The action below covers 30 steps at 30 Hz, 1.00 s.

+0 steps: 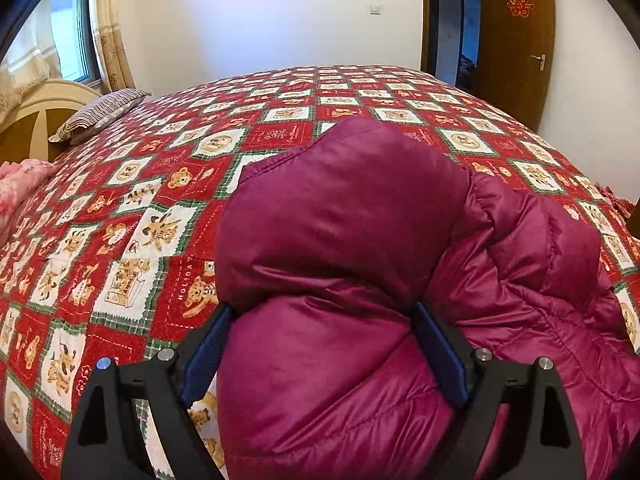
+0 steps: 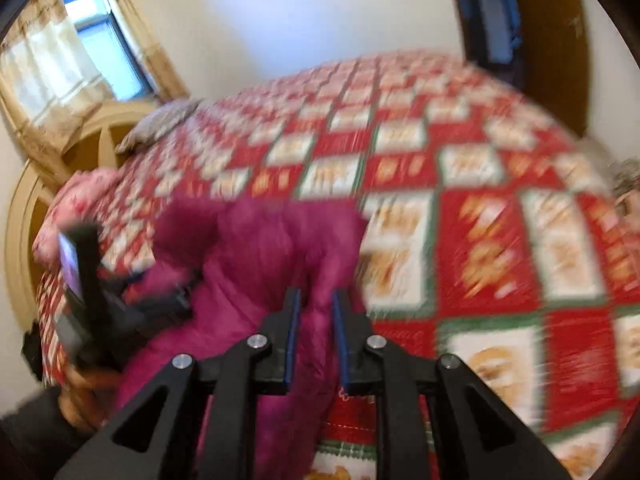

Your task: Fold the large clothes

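A magenta puffer jacket [image 1: 352, 216] lies bunched on the bed with the red teddy-bear quilt [image 1: 140, 208]. My left gripper [image 1: 322, 312] has its blue pads wide apart around a thick puffy fold of the jacket, which fills the gap and bulges over it. In the blurred right wrist view the jacket [image 2: 256, 248] hangs from my right gripper [image 2: 316, 300], whose pads are close together on a thin fold of it. The left gripper [image 2: 120, 300] shows there at the left, dug into the jacket.
A striped pillow [image 1: 100, 114] and a pink bundle [image 1: 20, 188] lie by the cream headboard [image 1: 36, 112] at the left. A window with curtains [image 1: 108, 36] is behind. A brown door [image 1: 516, 40] stands at the far right. The bed's right edge [image 1: 616, 200] is near.
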Available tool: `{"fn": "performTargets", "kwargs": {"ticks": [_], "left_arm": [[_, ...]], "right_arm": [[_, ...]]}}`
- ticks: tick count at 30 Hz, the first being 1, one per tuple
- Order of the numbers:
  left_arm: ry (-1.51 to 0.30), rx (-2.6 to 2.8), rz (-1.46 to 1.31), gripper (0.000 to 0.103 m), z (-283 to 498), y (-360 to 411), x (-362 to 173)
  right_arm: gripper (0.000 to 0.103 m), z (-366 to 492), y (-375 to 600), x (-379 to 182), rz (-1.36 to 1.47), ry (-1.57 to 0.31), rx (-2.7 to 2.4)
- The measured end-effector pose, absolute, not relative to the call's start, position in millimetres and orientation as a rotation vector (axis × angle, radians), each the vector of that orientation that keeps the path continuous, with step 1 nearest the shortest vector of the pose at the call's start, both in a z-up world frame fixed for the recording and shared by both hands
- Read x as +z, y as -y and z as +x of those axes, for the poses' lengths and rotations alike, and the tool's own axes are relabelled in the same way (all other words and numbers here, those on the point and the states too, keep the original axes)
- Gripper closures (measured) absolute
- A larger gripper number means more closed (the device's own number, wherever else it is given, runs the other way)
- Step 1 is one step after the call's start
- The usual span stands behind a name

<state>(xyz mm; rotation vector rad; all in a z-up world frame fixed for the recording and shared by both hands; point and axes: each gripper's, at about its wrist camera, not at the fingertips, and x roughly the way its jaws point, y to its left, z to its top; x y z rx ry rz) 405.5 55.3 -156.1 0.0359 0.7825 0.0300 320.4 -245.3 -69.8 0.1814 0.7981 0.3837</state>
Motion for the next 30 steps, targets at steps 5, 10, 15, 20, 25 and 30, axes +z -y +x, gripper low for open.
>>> {"fn": "performTargets", "kwargs": {"ticks": [5, 10, 15, 20, 25, 30], "left_arm": [[-0.754, 0.102, 0.128, 0.012, 401, -41, -153], [-0.741, 0.113, 0.142, 0.012, 398, -42, -151], [-0.745, 0.084, 0.084, 0.011, 398, -49, -151], [-0.756, 0.059, 0.070, 0.011, 401, -47, -151], [-0.714, 0.019, -0.015, 0.011, 403, -66, -133], [-0.735, 0.101, -0.033, 0.010, 447, -82, -121]], "right_arm": [[0.070, 328, 216, -13, 0.365, -0.768, 0.480], [0.070, 355, 169, -43, 0.412, -0.810, 0.431], [0.082, 371, 190, -118, 0.298, -0.858, 0.188], [0.088, 364, 203, -138, 0.229, -0.767, 0.200], [0.088, 360, 203, -146, 0.184, -0.755, 0.212], [0.088, 367, 203, -157, 0.211, -0.798, 0.242]]}}
